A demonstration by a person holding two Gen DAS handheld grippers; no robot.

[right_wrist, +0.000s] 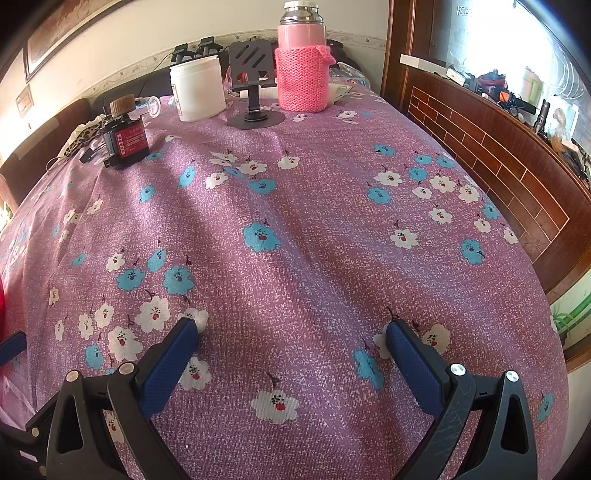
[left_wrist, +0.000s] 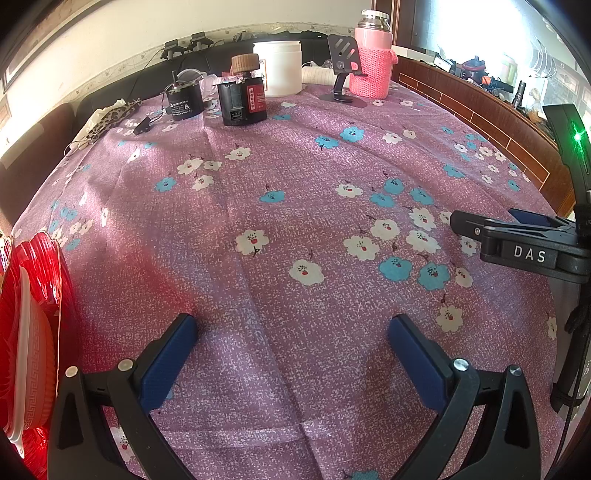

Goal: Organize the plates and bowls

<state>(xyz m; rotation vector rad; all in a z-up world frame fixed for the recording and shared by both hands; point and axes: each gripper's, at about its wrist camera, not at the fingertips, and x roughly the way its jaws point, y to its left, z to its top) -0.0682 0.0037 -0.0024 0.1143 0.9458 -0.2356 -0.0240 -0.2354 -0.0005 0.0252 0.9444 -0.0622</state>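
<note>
Floral-clothed tabletop lies bare under both wide, empty claws, left claw and right claw, while red ribbed plate, likely rigid, slick and breakable, sits far left, best pinched at its rim.

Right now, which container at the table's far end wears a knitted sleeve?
The pink flask with the steel cap; the white tub beside it is bare.

My table wears a purple cloth with white and blue flowers. Behind it I see a cream wall with a patterned border strip, a dark sofa, a brown brick-patterned wooden counter, and a bright sunlit window.
</note>
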